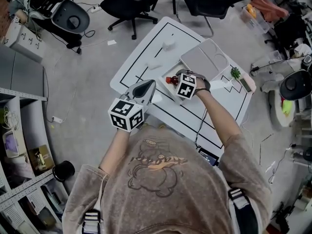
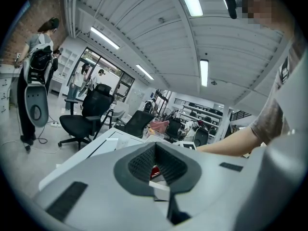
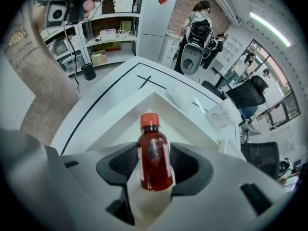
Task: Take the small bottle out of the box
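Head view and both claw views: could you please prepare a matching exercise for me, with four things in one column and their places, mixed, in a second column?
Things:
1. bottle
2. grey tray
3. left claw
4. black chair

Places:
a. on the floor beyond the table
b. between the right claw's jaws
c. flat on the table, beside the box
d. at the table's near edge, jaws together, nothing held

Pairs: 1-b; 2-c; 3-d; 4-a
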